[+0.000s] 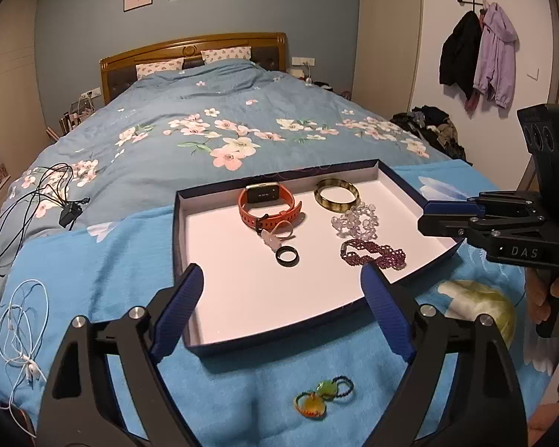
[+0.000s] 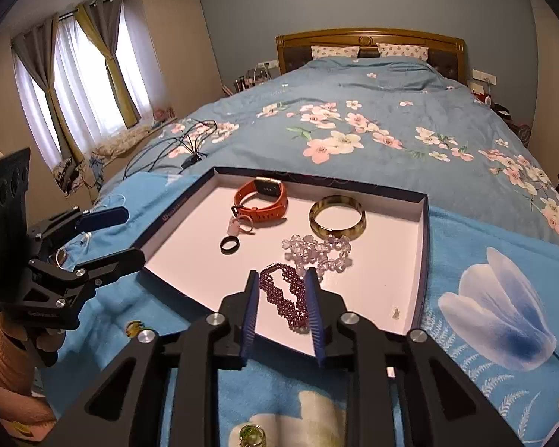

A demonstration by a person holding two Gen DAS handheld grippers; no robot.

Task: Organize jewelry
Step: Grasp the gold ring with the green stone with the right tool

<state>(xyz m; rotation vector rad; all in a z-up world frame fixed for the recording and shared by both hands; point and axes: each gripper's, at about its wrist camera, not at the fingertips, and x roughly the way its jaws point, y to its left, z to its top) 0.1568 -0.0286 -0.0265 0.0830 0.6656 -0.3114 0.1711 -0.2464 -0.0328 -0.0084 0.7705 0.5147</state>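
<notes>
Tray contents: six pieces are seen inside the shallow box tray (image 1: 184, 260): an orange smartwatch (image 1: 266, 205) and a dark yellow-green bangle (image 1: 336, 193) toward its far wall, a pale ring with a stone (image 1: 277, 236) and a black ring (image 1: 287, 256) in the middle, a clear bead bracelet (image 1: 356, 219) and a purple beaded bracelet (image 1: 372, 254) toward its right side.
Left outside the tray: a green-and-yellow pendant piece (image 1: 322, 396) is seen on the blue towel (image 1: 93, 279) just before the tray's near wall; a small greenish piece (image 2: 251, 435) lies near the right corner, not identifiable.
Left gripper (image 1: 283, 305): jaws are held wide apart, nothing between them, above the tray's near edge.
Right gripper (image 2: 283, 316): jaws are partly parted over the tray's near right part; the purple bracelet is framed between them, not pressed.
Progress: most pieces are judged placed; the outside pieces remain.
Surroundings: cables (image 1: 29, 201) lie on the bed (image 1: 220, 111) left of the tray.
</notes>
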